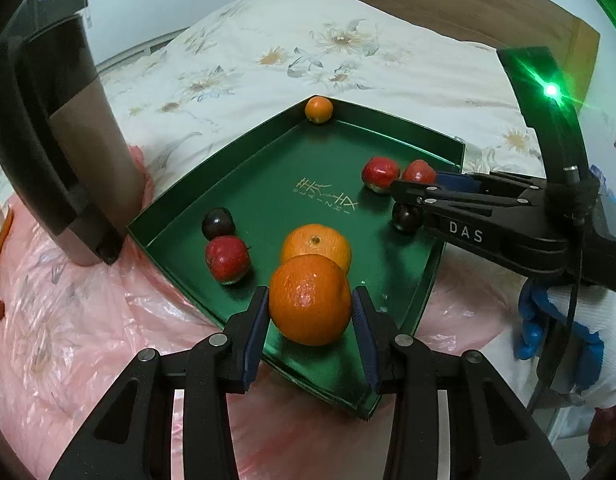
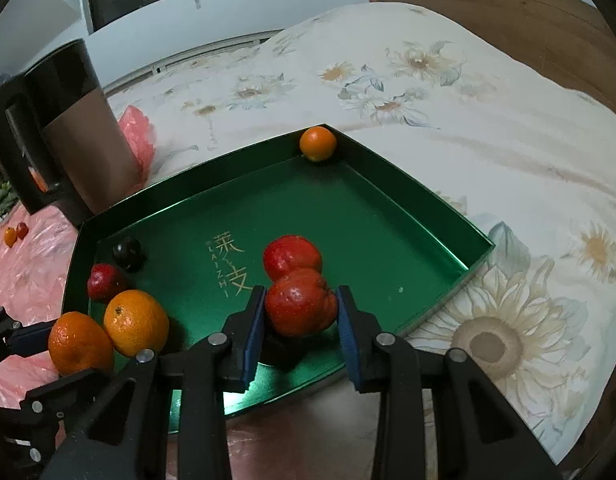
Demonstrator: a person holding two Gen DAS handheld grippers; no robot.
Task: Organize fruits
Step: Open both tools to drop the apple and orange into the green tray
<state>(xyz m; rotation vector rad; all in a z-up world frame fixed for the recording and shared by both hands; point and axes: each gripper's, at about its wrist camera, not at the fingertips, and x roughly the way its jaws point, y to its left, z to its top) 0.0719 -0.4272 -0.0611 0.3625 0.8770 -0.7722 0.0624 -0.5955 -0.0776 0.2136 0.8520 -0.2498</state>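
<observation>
Mid-sort here: my left tongs [image 1: 310, 305] are clamped on an orange [image 1: 310, 299] over the near edge of the green tray [image 2: 408, 184], right tongs [image 2: 300, 310] gripping a red fruit [image 2: 299, 301] above the tray's near side. Next I'd set each down beside its own kind.

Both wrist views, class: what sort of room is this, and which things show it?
Most likely a bedroom: a bed with a floral quilt and wooden headboard, with the green fruit tray beside it on pink plastic sheeting.
</observation>
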